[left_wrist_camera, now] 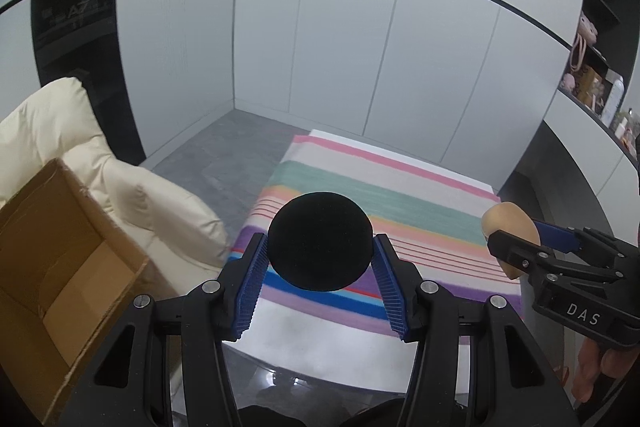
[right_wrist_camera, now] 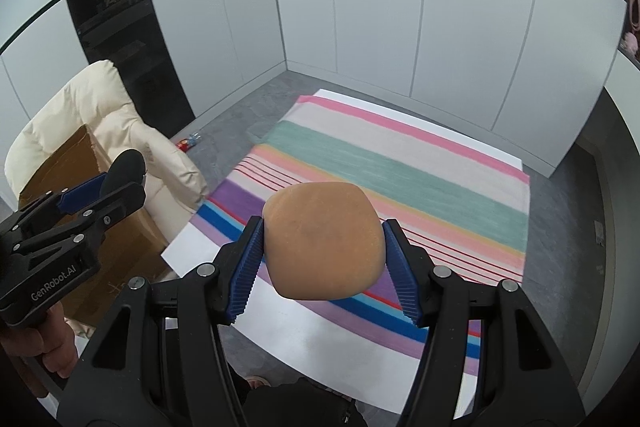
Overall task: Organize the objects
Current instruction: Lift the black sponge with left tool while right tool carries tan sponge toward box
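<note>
L gripper point(left_wrist_camera: 320, 259) is clamped on a black round cushion point(left_wrist_camera: 319, 241), blue pads point(left_wrist_camera: 252, 287) pressing both sides, so it hangs clear of the floor. R gripper point(right_wrist_camera: 324, 259) is likewise squeezed on a tan cushion point(right_wrist_camera: 323, 245), which bulges btwn the pads, so prob soft. Both point down and fwd, held side by side, carried not set down. Below: striped rug point(right_wrist_camera: 420, 163) on grey floor. To the left, an open cardboard box point(left_wrist_camera: 60, 267) leans against a cream armchair point(left_wrist_camera: 132, 187), likely the drop spot, w/ its mouth facing the L gripper. Beyond, white panel walls point(left_wrist_camera: 360, 47).
</note>
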### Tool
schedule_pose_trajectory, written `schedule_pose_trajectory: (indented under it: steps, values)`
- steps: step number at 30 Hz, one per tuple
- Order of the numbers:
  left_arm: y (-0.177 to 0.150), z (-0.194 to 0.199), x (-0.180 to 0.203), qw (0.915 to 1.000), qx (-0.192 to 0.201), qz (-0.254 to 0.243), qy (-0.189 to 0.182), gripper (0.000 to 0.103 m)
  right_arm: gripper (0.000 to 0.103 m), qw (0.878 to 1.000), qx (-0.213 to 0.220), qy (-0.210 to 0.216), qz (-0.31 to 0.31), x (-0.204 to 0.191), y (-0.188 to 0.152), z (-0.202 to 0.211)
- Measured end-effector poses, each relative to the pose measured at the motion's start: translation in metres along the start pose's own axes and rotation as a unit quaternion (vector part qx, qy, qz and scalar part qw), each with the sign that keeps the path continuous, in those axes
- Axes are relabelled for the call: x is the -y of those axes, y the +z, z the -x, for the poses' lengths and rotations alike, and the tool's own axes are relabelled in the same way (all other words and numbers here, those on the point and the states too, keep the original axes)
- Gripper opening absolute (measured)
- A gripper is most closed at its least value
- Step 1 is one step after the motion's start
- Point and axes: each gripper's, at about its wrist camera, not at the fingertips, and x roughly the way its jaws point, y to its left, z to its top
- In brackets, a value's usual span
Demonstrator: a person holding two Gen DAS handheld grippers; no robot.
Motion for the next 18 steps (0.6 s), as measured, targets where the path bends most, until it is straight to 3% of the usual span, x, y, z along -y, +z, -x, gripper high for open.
schedule_pose_trajectory:
  steps: [18]
  values:
    - [-0.009, 0.035, -0.075, 0.9979, 0.018, 0.043, 0.046, 0.054, 0.062, 0.997, 0.012, 0.05, 0.058, -0.089, 0.022, -0.014]
